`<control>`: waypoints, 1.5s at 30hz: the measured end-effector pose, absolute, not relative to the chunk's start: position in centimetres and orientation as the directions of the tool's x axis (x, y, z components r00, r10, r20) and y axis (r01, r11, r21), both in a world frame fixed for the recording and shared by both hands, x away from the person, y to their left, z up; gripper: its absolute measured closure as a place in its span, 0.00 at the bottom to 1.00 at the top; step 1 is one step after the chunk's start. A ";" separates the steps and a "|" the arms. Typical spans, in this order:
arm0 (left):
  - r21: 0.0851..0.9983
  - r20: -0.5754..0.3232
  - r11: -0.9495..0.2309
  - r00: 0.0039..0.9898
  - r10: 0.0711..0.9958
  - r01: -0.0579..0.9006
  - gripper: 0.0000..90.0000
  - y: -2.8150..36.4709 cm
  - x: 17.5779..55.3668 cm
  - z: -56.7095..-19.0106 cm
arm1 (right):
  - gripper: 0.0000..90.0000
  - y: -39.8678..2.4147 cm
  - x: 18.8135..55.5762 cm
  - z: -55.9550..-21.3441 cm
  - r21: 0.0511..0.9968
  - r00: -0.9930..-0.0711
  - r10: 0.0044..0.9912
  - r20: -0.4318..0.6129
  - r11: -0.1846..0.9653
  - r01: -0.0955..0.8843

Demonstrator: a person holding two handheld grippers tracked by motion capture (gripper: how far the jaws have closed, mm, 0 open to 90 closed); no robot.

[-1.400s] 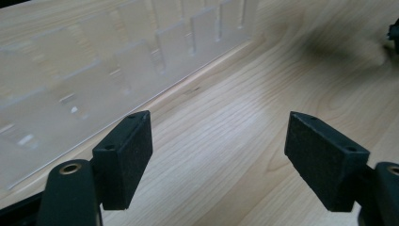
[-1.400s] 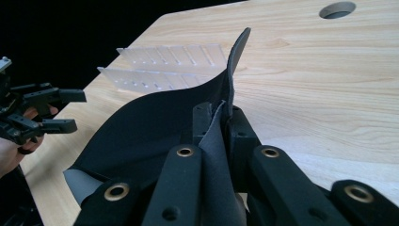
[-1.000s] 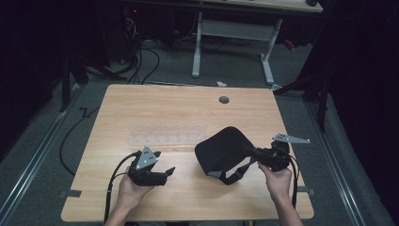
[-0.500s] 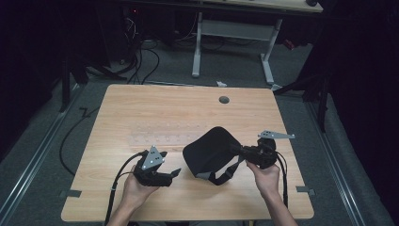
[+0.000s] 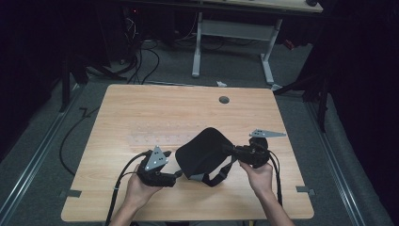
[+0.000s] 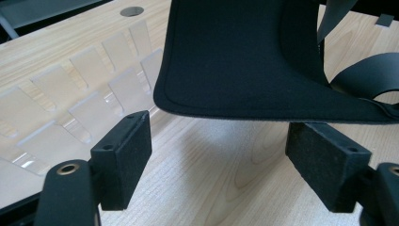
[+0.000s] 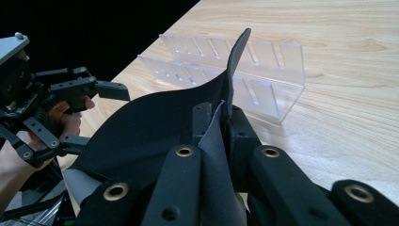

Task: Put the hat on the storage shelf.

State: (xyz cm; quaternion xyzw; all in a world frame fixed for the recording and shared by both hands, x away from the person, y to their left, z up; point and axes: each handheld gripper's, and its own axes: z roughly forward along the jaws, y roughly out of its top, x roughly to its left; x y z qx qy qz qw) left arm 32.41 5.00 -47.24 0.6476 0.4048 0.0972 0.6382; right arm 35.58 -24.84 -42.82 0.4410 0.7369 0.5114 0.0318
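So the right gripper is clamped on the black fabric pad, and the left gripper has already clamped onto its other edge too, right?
Not quite. The right gripper is clamped on the black fabric pad, but the left gripper is open: in the left gripper view its jaws stand wide apart, with the pad's edge hanging above and beyond them, unpinched.

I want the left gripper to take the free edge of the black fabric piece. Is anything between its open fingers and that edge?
Nothing visible: the left gripper is open, and the black fabric piece's edge hangs just ahead, with bare table beneath.
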 end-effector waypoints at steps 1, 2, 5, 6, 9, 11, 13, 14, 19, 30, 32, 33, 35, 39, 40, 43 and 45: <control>0.905 -0.391 0.141 0.652 0.650 0.402 0.26 5.0 32.4 -47.3 | 0.95 -24.8 35.6 -42.8 0.782 -0.609 0.682 0.404 0.088 0.617; 0.907 -0.381 0.127 0.656 0.652 0.401 0.26 4.9 32.3 -47.4 | 0.95 -24.7 35.6 -42.8 0.776 -0.605 0.684 0.407 0.091 0.624; 0.910 -0.373 0.118 0.658 0.654 0.398 0.26 4.9 32.3 -47.5 | 0.95 -24.5 35.6 -42.9 0.775 -0.608 0.684 0.404 0.097 0.624; 0.908 -0.376 0.117 0.660 0.651 0.402 0.26 4.8 32.2 -47.5 | 0.95 -24.3 35.6 -42.9 0.771 -0.607 0.682 0.408 0.098 0.629; 0.907 -0.376 0.111 0.664 0.647 0.406 0.27 4.8 32.2 -47.6 | 0.95 -24.0 35.6 -42.8 0.770 -0.612 0.678 0.407 0.106 0.629; 0.906 -0.376 0.108 0.660 0.650 0.410 0.27 4.7 32.3 -47.7 | 0.95 -23.8 35.6 -42.8 0.770 -0.617 0.674 0.406 0.112 0.629; 0.907 -0.366 0.095 0.659 0.657 0.409 0.27 4.7 32.3 -47.7 | 0.95 -23.7 35.6 -42.8 0.770 -0.620 0.673 0.404 0.116 0.628; 0.907 -0.366 0.095 0.659 0.657 0.409 0.27 4.7 32.3 -47.7 | 0.95 -23.6 35.6 -42.8 0.767 -0.619 0.672 0.407 0.116 0.631; 0.911 -0.365 0.109 0.654 0.662 0.398 0.28 4.9 32.2 -47.6 | 0.95 -23.4 35.7 -42.9 0.768 -0.634 0.652 0.416 0.121 0.629; 0.918 -0.346 0.098 0.653 0.673 0.385 0.32 5.2 32.1 -47.3 | 0.95 -23.0 35.5 -42.7 0.764 -0.650 0.620 0.439 0.123 0.634; 0.917 -0.345 0.097 0.650 0.677 0.386 0.32 5.2 32.1 -47.4 | 0.95 -22.9 35.5 -42.7 0.764 -0.652 0.617 0.441 0.123 0.633; 0.917 -0.345 0.092 0.655 0.672 0.388 0.32 5.2 32.1 -47.4 | 0.95 -22.9 35.5 -42.7 0.765 -0.654 0.615 0.441 0.124 0.633; 0.915 -0.355 0.097 0.667 0.654 0.392 0.37 5.2 31.9 -47.3 | 0.95 -22.8 35.6 -42.8 0.761 -0.654 0.608 0.449 0.123 0.637; 0.917 -0.349 0.088 0.678 0.647 0.388 0.39 4.7 31.7 -47.3 | 0.95 -22.3 35.6 -43.0 0.758 -0.663 0.591 0.459 0.129 0.640; 0.917 -0.349 0.088 0.678 0.647 0.388 0.40 4.7 31.7 -47.3 | 0.95 -22.2 35.6 -43.0 0.756 -0.662 0.590 0.462 0.129 0.642; 0.917 -0.348 0.083 0.680 0.645 0.391 0.41 4.7 31.7 -47.3 | 0.95 -22.1 35.6 -43.0 0.755 -0.663 0.588 0.463 0.131 0.643; 0.916 -0.348 0.080 0.683 0.642 0.392 0.42 4.8 31.6 -47.3 | 0.95 -22.0 35.6 -43.1 0.749 -0.663 0.580 0.473 0.131 0.649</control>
